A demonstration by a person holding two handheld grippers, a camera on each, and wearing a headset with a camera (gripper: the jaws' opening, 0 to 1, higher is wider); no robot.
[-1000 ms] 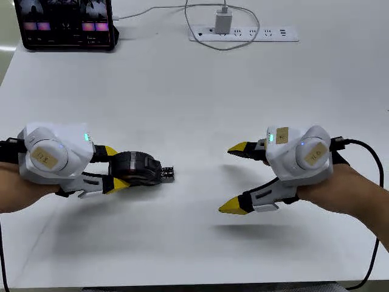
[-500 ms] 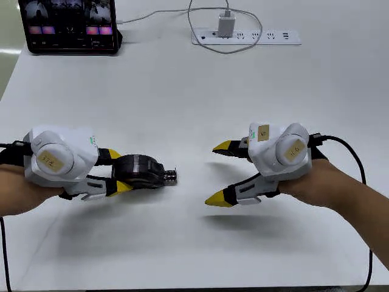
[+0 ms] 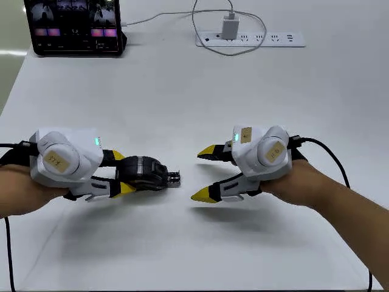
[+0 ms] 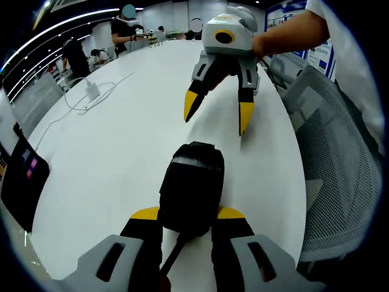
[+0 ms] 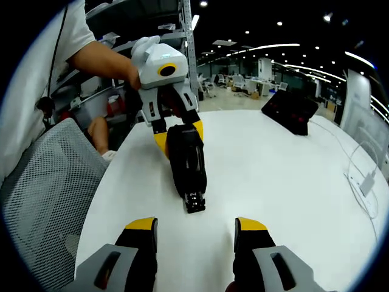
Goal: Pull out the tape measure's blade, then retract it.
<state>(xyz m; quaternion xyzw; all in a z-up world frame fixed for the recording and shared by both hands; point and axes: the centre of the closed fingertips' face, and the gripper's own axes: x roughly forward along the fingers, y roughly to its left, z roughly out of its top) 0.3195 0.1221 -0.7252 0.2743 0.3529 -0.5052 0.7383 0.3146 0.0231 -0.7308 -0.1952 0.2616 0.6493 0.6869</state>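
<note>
1. Black plastic is what your left gripper has hold of: the tape measure, lying on the white table toward your left side.
2. Your left gripper's yellow-tipped jaws are pressed in against the two sides of the case and clamp its rear half. In the left gripper view the case runs straight out from between them.
3. The blade's end hook sits at the front mouth of the case, with the blade drawn in up to it. The hook points across at your right gripper.
4. Your right gripper has its jaws spread wide and grips nothing. Its yellow tips aim at the tape measure and stand near the hook, apart from it, with bare table between.
5. In the right gripper view the hook lies ahead of you, about midway between the lines of the two jaws.
6. At the far edge of the table stands a dark tablet with a lit screen, on the left.
7. To the right of the tablet lies a white power strip with a charger plugged in and a white cable looping round it. All of these are well apart from both grippers.
</note>
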